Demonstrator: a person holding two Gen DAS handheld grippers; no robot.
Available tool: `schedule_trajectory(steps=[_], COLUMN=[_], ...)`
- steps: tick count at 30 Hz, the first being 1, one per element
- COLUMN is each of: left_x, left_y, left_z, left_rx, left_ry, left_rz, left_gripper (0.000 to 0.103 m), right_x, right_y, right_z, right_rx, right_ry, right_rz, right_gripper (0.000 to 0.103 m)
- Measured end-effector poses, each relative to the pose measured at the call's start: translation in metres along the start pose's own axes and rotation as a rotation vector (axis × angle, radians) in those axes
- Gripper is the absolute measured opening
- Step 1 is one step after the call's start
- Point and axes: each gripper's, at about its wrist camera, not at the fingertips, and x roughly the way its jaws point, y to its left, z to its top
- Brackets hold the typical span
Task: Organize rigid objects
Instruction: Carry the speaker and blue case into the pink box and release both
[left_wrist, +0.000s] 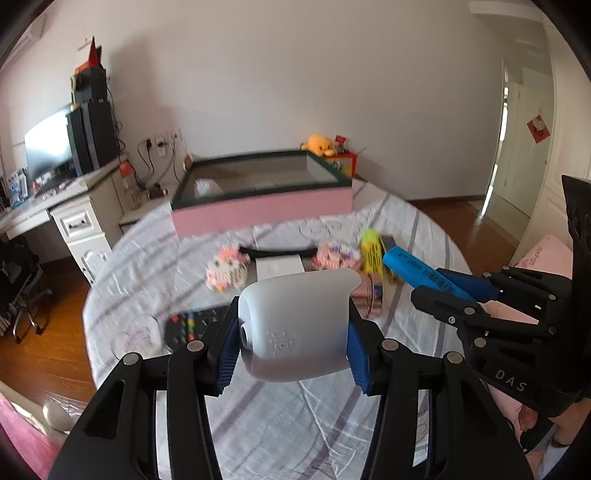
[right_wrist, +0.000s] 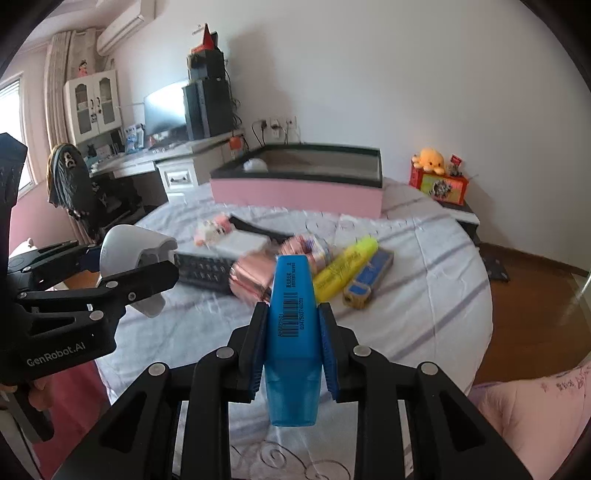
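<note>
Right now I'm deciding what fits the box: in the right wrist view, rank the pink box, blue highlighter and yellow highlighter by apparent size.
1. pink box
2. blue highlighter, inflated by nearness to the camera
3. yellow highlighter

The highlighters' true sizes may match.

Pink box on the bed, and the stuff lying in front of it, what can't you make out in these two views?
- Pink box: in both wrist views its near wall hides most of the inside; one pale item is too blurred to identify.
- Pink-and-white toys: motion blur, left wrist view.
- Dark keypad item: partly behind the left gripper in the right wrist view.
- Blue highlighter: label text too small.
</note>
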Motion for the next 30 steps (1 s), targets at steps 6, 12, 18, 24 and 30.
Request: schedule_trajectory(steps=[6, 12, 18, 24, 30], left_x=[-0.018, -0.024, -0.01, 0.026, 0.077], left_y=[0.011, 0.022, 0.027, 0.029, 0.042], left_z=[0.03, 0.068, 0.109, 0.146, 0.178], left_rx=[0.007, 0.011, 0.03, 0.045, 0.046], left_ry=[-0.089, -0.164, -0.207, -0.214, -0.185], left_rz=[0.05, 0.097, 0.121, 0.134, 0.14], left_gripper=[0.051, 0.051, 0.051, 0.051, 0.051], right_x=[-0.013, -0.021, -0.017, 0.011, 0.052], right_y=[0.009, 0.013, 0.009, -0.004, -0.02], right_z=[0.036, 0.077, 0.118, 0.15, 0.177], right_rx=[-0.029, -0.06, -0.079, -0.088, -0.091], right_ry=[-0.077, -0.145, -0.196, -0.198, -0.173], right_rz=[0.021, 0.036, 0.041, 0.034, 0.034], right_gripper=[0.027, 0.027, 0.027, 0.027, 0.027])
